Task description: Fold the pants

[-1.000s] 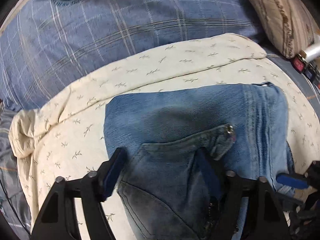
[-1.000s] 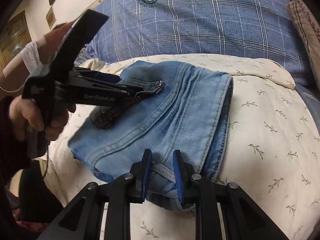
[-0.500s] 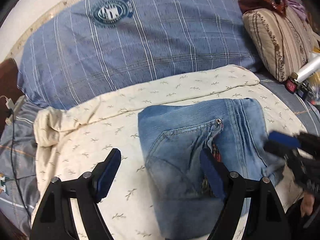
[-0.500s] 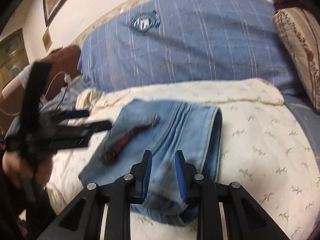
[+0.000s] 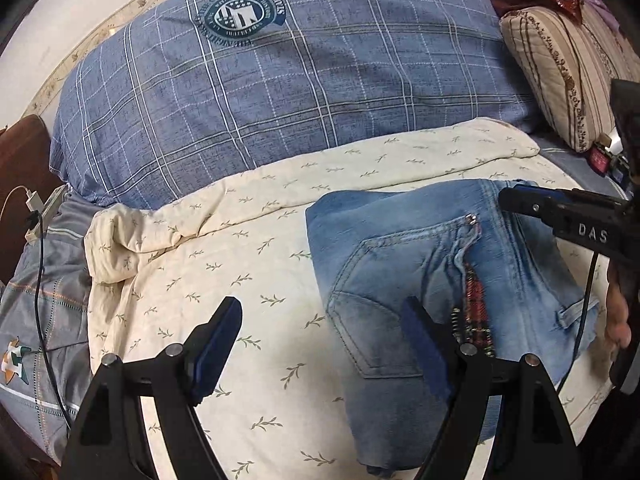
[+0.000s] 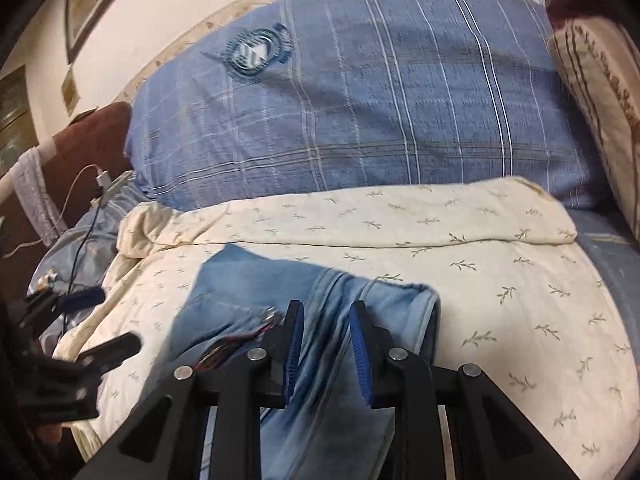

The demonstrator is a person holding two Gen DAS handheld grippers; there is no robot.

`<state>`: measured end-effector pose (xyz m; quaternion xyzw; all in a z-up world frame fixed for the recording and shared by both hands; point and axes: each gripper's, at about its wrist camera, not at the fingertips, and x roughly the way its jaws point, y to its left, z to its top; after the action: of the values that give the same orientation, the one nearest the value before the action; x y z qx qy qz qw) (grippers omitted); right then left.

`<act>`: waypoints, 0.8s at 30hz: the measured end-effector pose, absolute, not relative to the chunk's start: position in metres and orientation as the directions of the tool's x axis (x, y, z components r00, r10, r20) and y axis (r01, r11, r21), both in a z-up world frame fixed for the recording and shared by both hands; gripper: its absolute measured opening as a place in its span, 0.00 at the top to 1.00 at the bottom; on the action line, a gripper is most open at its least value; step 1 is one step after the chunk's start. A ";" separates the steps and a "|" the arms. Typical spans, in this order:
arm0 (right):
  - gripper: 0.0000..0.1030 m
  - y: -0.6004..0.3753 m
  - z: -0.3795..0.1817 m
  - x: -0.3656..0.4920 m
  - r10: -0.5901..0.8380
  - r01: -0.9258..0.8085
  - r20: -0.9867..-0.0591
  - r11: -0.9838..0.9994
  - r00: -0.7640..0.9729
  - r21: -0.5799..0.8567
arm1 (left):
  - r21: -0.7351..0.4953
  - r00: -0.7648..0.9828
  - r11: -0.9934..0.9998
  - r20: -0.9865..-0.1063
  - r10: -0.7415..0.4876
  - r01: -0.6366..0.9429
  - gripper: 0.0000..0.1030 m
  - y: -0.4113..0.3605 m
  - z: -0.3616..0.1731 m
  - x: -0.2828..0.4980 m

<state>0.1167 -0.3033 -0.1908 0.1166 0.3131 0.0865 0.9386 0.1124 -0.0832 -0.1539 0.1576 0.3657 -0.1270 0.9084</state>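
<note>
Folded light-blue jeans (image 5: 420,264) lie on a cream quilt (image 5: 240,240) with a leaf print, back pocket up and a red plaid lining showing at the zip. My left gripper (image 5: 320,308) hovers wide open over the jeans' left edge, nothing between its fingers. In the right wrist view the jeans (image 6: 248,280) lie just beyond my right gripper (image 6: 326,312). Its blue pads stand a narrow gap apart and press on nothing. The right gripper's tip (image 5: 520,196) reaches in over the jeans' right side. The left gripper (image 6: 104,320) shows at the left edge.
A large blue plaid pillow (image 5: 300,92) fills the back of the bed. A striped beige cushion (image 5: 560,72) leans at the right. A charger and cable (image 5: 36,208) hang at the left over grey bedding. A person's hand (image 5: 618,316) holds the right gripper.
Both grippers have drawn back and up off the jeans. The right gripper no longer has the jeans' edge between its pads. The left gripper's finger has left the pocket area.
</note>
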 end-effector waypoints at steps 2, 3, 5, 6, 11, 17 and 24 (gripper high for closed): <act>0.74 -0.304 -0.197 0.125 0.245 -0.089 -0.587 0.956 0.772 0.281 | 0.196 0.695 0.918 -0.711 -0.107 0.343 0.21 -0.084 -0.158 0.116; 0.74 -0.303 -0.199 0.128 0.243 -0.088 -0.598 0.957 0.764 0.276 | 0.198 0.690 0.918 -0.716 -0.103 0.343 0.21 -0.085 -0.161 0.117; 0.74 -0.301 -0.206 0.133 0.244 -0.084 -0.623 0.958 0.743 0.274 | 0.200 0.679 0.917 -0.727 -0.097 0.345 0.21 -0.086 -0.167 0.121; 0.74 -0.301 -0.209 0.134 0.247 -0.082 -0.633 0.957 0.734 0.278 | 0.201 0.672 0.916 -0.735 -0.094 0.348 0.21 -0.087 -0.171 0.122; 0.74 -0.308 -0.219 0.143 0.282 -0.067 -0.654 0.940 0.701 0.334 | 0.211 0.649 0.913 -0.757 -0.073 0.348 0.21 -0.091 -0.186 0.123; 0.74 -0.312 -0.222 0.145 0.312 -0.068 -0.654 0.926 0.689 0.371 | 0.265 0.678 0.909 -0.735 -0.026 0.322 0.21 -0.096 -0.176 0.111; 0.73 -0.308 -0.201 0.115 0.325 -0.132 -0.594 0.929 0.735 0.346 | 0.284 0.764 0.925 -0.645 -0.011 0.253 0.21 -0.086 -0.133 0.087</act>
<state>0.1150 -0.3075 -0.2008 0.1418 0.3419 0.1241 0.9207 0.0869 -0.0858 -0.1329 0.1800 0.3357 -0.0716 0.9218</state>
